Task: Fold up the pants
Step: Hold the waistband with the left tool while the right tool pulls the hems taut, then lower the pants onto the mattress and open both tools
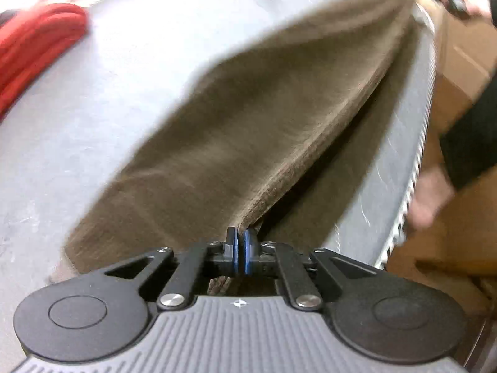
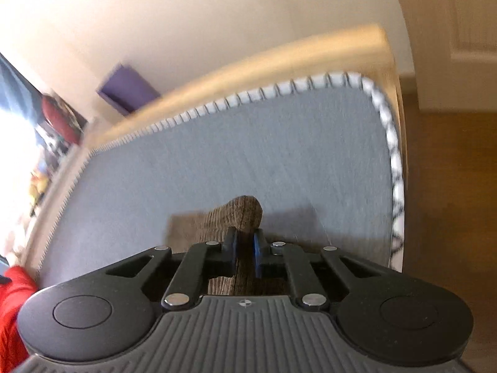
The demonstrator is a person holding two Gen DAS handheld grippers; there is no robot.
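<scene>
Over grey mat [image 1: 93, 118]: brown pants [image 1: 248, 124] stretched lengthwise between left gripper [image 1: 240, 248] and right gripper [image 2: 245, 248], both clamping fabric.

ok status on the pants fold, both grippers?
Left gripper shut on pants. Right gripper shut on the other end. Pants lifted and stretched over the grey pad. Red cloth off to the side, not in the way.

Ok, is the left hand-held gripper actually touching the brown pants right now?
Touching. The left wrist view shows the left hand-held gripper with its blue-padded fingers closed on a pinched edge of the brown pants, the fabric running from between them across the grey table.
</scene>
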